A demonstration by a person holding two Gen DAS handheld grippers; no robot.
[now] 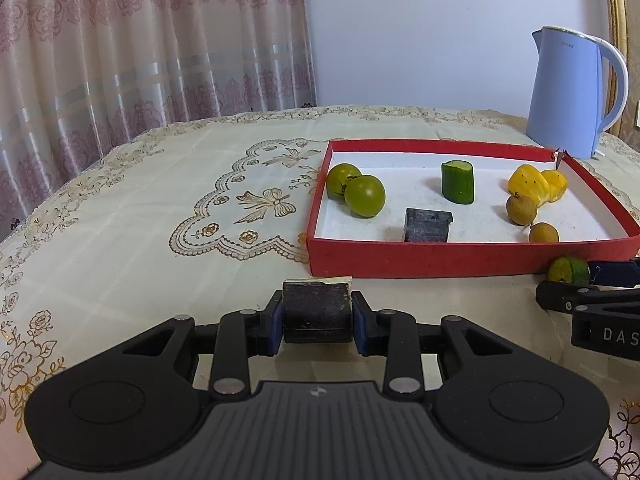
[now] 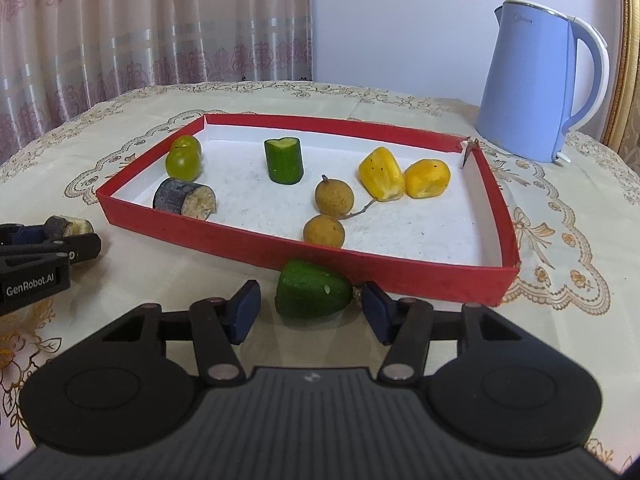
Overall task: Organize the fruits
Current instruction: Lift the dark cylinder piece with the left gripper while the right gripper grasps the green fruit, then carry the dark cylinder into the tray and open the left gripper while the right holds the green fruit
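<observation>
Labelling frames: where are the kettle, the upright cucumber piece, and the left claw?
kettle (image 2: 524, 80): right wrist view, body.
upright cucumber piece (image 2: 283, 162): right wrist view, green side.
left claw (image 1: 317, 316): left wrist view, between fingertips.

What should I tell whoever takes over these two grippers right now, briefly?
Left gripper: shut on a dark sugarcane piece, outside the red tray.
Right gripper: jaws around a cucumber piece on the tablecloth by the tray's near wall, not yet gripping.
Done, in tray: two green fruits, sugarcane piece, cucumber piece, two longans, two yellow pieces.
Left: tray both outside pieces.
</observation>
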